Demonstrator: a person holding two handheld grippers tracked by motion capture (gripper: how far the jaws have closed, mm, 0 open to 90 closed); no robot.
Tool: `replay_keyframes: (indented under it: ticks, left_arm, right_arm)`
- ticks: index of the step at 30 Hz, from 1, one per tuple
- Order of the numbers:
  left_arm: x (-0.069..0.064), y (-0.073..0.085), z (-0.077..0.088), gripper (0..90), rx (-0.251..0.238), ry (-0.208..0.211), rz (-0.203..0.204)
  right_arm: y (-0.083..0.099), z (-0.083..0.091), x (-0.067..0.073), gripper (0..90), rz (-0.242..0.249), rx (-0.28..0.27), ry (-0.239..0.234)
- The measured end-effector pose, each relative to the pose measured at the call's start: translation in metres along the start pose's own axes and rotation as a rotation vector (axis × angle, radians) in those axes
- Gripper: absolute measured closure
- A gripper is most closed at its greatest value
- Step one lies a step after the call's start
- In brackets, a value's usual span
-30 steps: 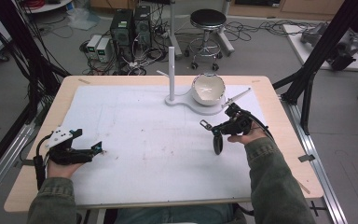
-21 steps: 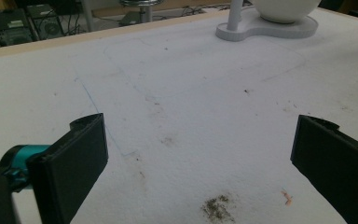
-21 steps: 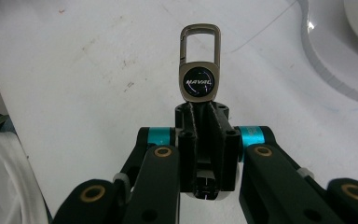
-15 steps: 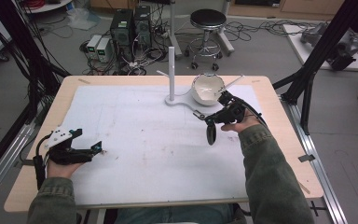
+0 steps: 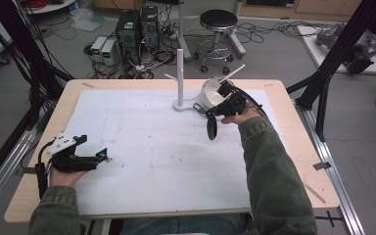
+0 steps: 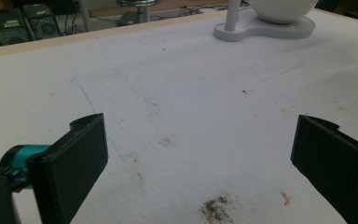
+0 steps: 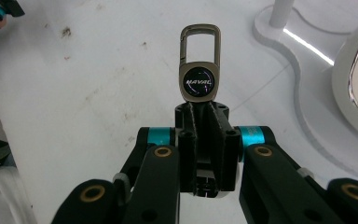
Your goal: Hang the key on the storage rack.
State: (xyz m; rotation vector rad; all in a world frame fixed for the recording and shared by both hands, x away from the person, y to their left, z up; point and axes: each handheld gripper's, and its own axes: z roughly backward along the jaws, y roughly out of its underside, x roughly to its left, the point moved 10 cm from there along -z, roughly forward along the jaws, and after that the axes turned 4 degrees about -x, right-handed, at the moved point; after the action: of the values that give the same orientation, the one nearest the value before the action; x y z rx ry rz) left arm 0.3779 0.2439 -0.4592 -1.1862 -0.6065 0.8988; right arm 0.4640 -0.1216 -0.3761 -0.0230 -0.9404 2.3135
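At the left of the high view, the left gripper (image 5: 100, 155) rests low on the white mat (image 5: 142, 147) near the table's front left corner, held in the person's left hand (image 5: 61, 175). Its jaws stand spread wide apart with nothing between them; in the left gripper view they frame bare mat marked with a few dirt specks.

Toward the middle back of the table stands a white stand (image 5: 179, 78), an upright post on a flat base, with a white bowl (image 5: 209, 90) sitting on the same base just to its right.

Right of that, the right gripper (image 5: 214, 111) hangs above the mat just in front of the bowl, carried by the right hand (image 5: 240, 113). Its jaws are pressed together on a key fob (image 7: 199, 65): the right gripper view shows the bronze-coloured metal piece with a round dark badge and a clip loop sticking out straight past the fingertips, pinched by its lower end. The fob is clear of the mat, close to the stand's base.
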Motion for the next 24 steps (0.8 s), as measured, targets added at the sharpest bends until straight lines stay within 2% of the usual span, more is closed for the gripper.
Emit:
replay_keyframes:
  ticks: [8, 12, 15, 20, 21, 24]
  left_arm:
    - [-0.001, 0.0, 0.0, 4.3, -0.003, 0.007, 0.003]
    - [0.001, 0.0, 0.0, 4.3, -0.004, 0.004, 0.002]
    - [0.001, -0.001, 0.0, 4.3, -0.007, 0.003, 0.003]
    - [0.002, -0.001, 0.001, 4.3, -0.009, -0.001, 0.0]
    - [0.002, -0.001, 0.001, 4.3, -0.009, -0.004, 0.0]
    - [0.002, -0.001, 0.001, 4.4, -0.013, -0.005, 0.002]
  right_arm:
    - [-0.019, -0.008, -0.003, 82.7, -0.017, -0.009, 0.01]
    - [-0.024, -0.01, -0.006, 82.7, -0.03, -0.028, 0.011]
    - [-0.026, -0.012, -0.01, 82.7, -0.037, -0.021, 0.024]
    - [-0.033, -0.011, -0.014, 82.6, -0.035, -0.014, 0.038]
    - [-0.04, -0.008, -0.017, 82.6, -0.037, -0.016, 0.057]
    - [-0.046, -0.005, -0.018, 82.6, -0.038, -0.02, 0.063]
